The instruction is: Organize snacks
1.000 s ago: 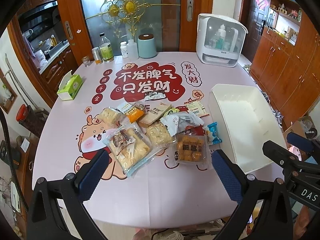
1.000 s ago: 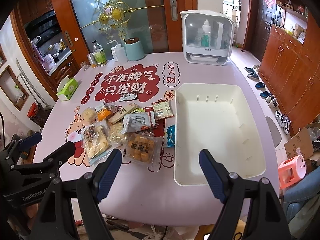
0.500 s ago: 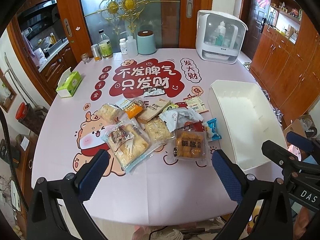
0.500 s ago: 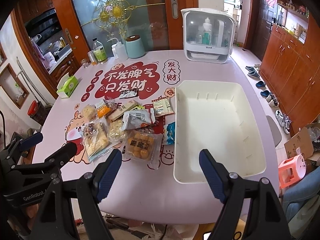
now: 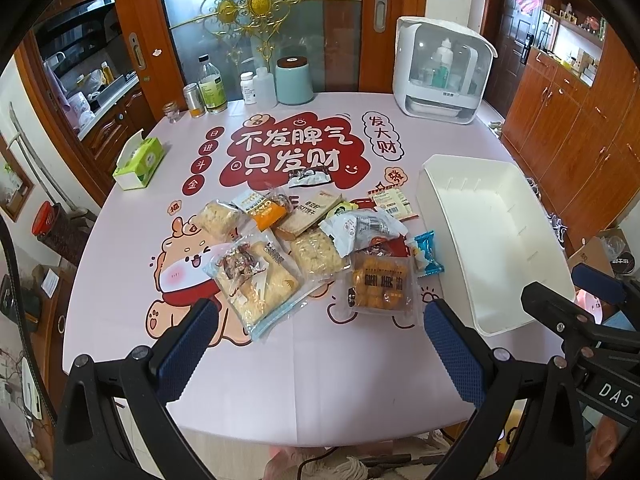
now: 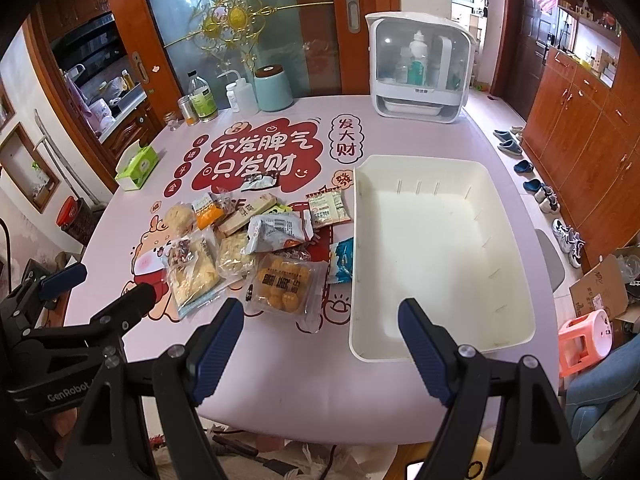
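Both grippers, left gripper point(image 5: 316, 332) and right gripper point(image 6: 320, 334), gape wide and empty, having eased slightly closer; snack pile point(image 5: 304, 248) mid-frame untouched, white bin point(image 6: 436, 248) at right still unfilled.

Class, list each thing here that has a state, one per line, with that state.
Left claw: open, holding nothing.
Right claw: open, holding nothing.
White bin: upright, nothing inside.
Snack packets: heaped on the table left of the bin, sealed.
Tissue box: open, a tissue sticking out.
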Demonstrator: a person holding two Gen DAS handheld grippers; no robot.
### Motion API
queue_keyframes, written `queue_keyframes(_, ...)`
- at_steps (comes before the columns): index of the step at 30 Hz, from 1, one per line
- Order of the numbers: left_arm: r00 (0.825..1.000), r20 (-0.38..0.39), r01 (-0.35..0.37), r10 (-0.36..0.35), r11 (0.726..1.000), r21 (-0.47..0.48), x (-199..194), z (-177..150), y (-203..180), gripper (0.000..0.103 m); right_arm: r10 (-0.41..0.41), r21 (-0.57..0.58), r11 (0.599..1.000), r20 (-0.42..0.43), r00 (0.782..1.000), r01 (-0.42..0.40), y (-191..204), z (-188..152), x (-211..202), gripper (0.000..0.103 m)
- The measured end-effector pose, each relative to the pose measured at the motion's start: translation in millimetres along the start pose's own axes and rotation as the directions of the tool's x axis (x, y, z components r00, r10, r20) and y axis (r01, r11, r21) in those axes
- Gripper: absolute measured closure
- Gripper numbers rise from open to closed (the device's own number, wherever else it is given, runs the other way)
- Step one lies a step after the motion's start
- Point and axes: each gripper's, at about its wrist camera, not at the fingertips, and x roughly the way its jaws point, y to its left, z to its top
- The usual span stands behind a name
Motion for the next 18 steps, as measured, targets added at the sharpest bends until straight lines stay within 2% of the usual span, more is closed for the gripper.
queue_keyframes(11,1.000,-0.012,0.006,-0.006,1.000,-0.011,-1,-3,14,0.001,-0.006,-0.009,1.000,-0.010,1.000,0.006,7,-3,1,0.023)
queue_keyframes(18,1.000,0.000,-0.001,0.001,1.000,-0.026,-6,13,44,0.001,-0.008,-0.011,1.000,-0.012,1.000,0.008,28,4,3,0.023)
